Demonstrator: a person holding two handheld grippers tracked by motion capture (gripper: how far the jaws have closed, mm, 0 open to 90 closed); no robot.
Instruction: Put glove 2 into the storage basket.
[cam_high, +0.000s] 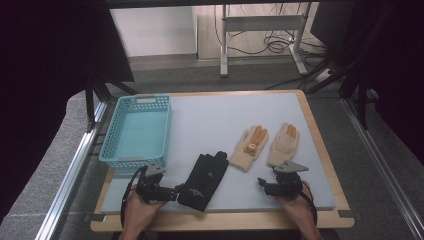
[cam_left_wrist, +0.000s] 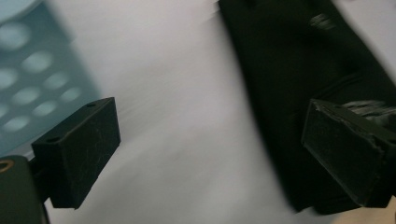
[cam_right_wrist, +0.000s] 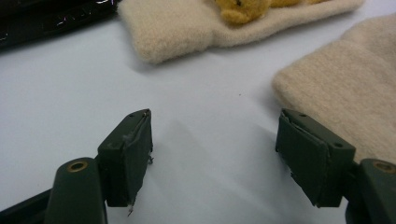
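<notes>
A black glove (cam_high: 205, 177) lies flat near the table's front edge, fingers pointing away. My left gripper (cam_high: 176, 191) is at its cuff, coming in from the left. In the left gripper view it (cam_left_wrist: 210, 149) stands open, with its right jaw over the black glove (cam_left_wrist: 299, 93) and its left jaw over bare mat. Two cream knitted gloves (cam_high: 250, 147) (cam_high: 284, 144) lie side by side to the right; the left one carries orange fingers and a small bear figure. My right gripper (cam_high: 265, 185) is just short of their cuffs, open (cam_right_wrist: 215, 149) over bare mat between cuff (cam_right_wrist: 187, 28) and cuff (cam_right_wrist: 345, 88).
A light blue perforated basket (cam_high: 114, 131) sits at the back left of the grey mat (cam_high: 220, 115), and its wall (cam_left_wrist: 32, 93) is seen close in the left gripper view. The table's wooden rim (cam_high: 320, 145) borders the mat. Metal rails run along both sides.
</notes>
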